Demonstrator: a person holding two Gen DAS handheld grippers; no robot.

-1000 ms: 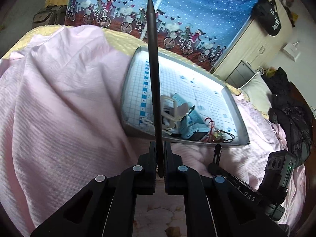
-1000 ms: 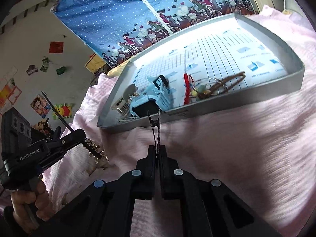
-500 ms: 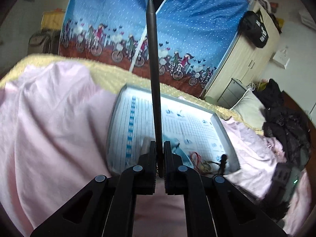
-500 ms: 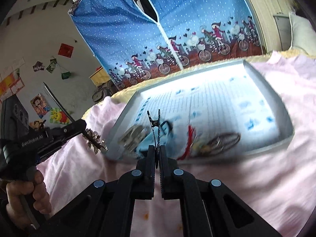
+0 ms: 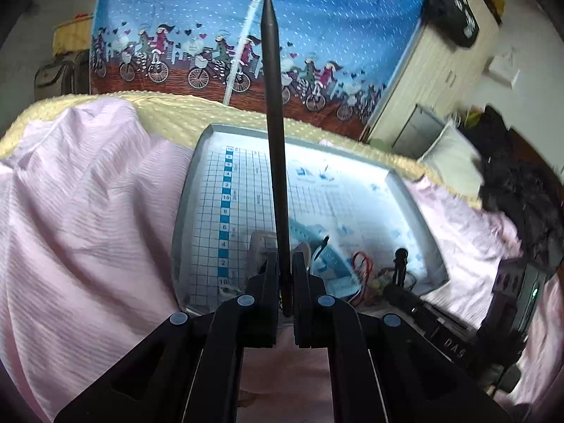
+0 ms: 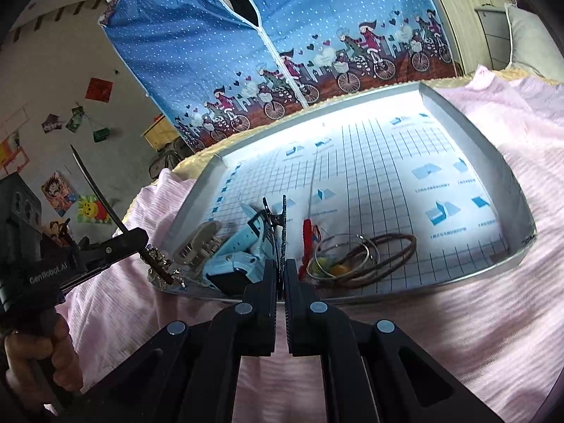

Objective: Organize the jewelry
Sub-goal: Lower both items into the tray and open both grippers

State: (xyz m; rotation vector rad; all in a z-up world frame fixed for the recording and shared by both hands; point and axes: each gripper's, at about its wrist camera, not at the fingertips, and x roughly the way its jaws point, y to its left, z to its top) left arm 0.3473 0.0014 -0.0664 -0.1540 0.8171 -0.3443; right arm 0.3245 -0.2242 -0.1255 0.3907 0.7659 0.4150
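Hair stick: a long dark pointed stick [image 5: 274, 130] is pinched between the left gripper [image 5: 284, 275] fingers, which are closed down on its lower end; a sparkly ornament [image 6: 163, 270] is seen on that end from the right wrist view, hanging just over the tray's near-left corner.
Hair clip: a small black toothed clip [image 6: 278, 220] is clamped in the right gripper [image 6: 281, 275], fingers squeezed nearly together on it, and it's held upright above the tray's near edge.
Tray: a shallow grey tray [image 6: 500, 155] lined with a printed grid sheet is laid on the bed.
Stuff in the tray: a beige claw clip [image 6: 197, 243], a light blue watch [image 6: 239, 246], a red cord [image 6: 306, 243], thin metal bangles [image 6: 338, 257] and brown hair ties [image 6: 391, 250] are bunched along the near side; the far half is left bare.
Surface: a pink ribbed blanket [image 5: 88, 218] is spread over a yellow nubby cover [image 5: 183, 112].
Room: a blue dotted fabric wardrobe [image 5: 197, 28] with a bicycle-rider border is stood behind the bed; a pale cabinet [image 5: 433, 70] with a black bag [image 5: 454, 17] on top is seen to the right, stickers [image 6: 60, 190] on the wall to the left.
Hand: the left gripper's handle is gripped by a hand [image 6: 38, 356].
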